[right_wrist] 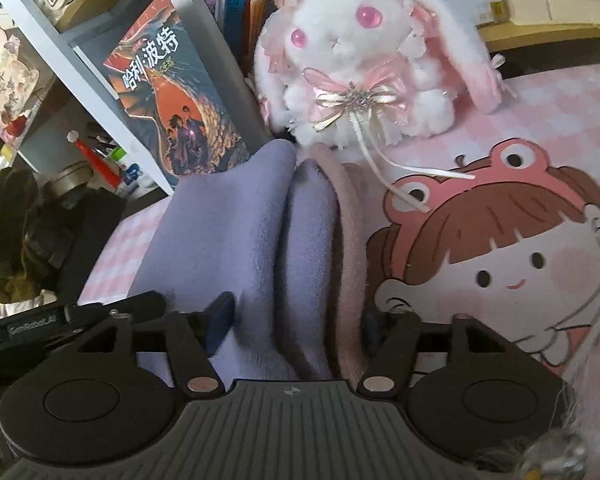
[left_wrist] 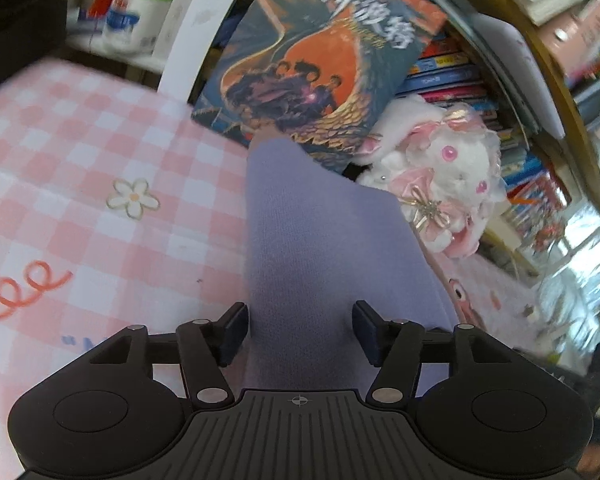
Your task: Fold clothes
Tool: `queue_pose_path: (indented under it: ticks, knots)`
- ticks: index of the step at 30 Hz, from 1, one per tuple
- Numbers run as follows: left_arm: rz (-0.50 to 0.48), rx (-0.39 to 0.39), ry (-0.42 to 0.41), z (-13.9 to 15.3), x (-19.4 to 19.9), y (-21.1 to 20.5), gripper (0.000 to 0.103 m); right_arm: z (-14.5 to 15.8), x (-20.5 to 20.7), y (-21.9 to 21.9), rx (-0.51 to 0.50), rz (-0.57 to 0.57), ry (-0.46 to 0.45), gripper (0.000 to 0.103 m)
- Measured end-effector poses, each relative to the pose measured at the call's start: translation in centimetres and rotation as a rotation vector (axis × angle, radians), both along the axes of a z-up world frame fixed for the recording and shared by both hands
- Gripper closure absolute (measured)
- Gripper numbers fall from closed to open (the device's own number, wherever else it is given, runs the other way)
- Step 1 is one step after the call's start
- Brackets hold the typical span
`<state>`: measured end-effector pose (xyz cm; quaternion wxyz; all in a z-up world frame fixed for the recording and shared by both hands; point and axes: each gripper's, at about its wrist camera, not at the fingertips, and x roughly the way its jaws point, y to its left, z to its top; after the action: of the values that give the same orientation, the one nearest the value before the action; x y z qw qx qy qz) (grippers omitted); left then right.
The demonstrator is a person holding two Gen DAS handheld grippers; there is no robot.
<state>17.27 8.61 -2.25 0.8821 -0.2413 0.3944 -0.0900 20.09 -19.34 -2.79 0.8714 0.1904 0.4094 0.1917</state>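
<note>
A lilac fleece garment [left_wrist: 320, 256] lies folded in a long strip on the pink checked cloth [left_wrist: 80, 152]. My left gripper [left_wrist: 298, 332] has its jaws apart, one on each side of the strip's near end. In the right wrist view the lilac garment [right_wrist: 228, 232] stands in two thick folds with a pink ribbed edge [right_wrist: 350, 240] beside them. My right gripper [right_wrist: 294, 326] straddles these folds, its fingers pressing on both sides of the bundle.
A white and pink plush rabbit [right_wrist: 364, 56] sits just beyond the garment. A book with a dragon cover [right_wrist: 180, 96] leans on a shelf of books [left_wrist: 452, 76]. A cartoon girl mat [right_wrist: 500, 248] lies to the right. Dark clutter [right_wrist: 28, 232] lies at the left.
</note>
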Motion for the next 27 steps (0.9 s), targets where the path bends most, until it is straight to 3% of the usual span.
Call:
queue_pose_path:
  ticks: [2,12,19,22,25,27]
  knots:
    - [-0.005,0.036,-0.019,0.8,-0.8,-0.2,0.038,0.6,-0.7,-0.4,-0.006,-0.018,-0.011,0.029]
    - [0.009,0.165,-0.088,2.4,-6.7,-1.2,0.027,2.9,-7.8,-0.4,-0.150,-0.085,-0.103,0.019]
    - [0.017,0.244,-0.099,2.5,-10.0,-2.1,0.020,3.1,-11.6,1.1,-0.234,-0.089,-0.119,0.013]
    - [0.050,0.307,-0.088,2.5,-11.3,-2.5,0.008,3.0,-13.2,1.8,-0.291,-0.107,-0.137,0.007]
    - [0.054,0.365,-0.095,2.2,-12.7,-3.3,0.008,2.3,-14.8,2.4,-0.406,-0.184,-0.135,0.004]
    - [0.017,0.379,-0.090,1.9,-13.2,-3.6,0.008,1.9,-15.4,2.5,-0.425,-0.197,-0.118,0.004]
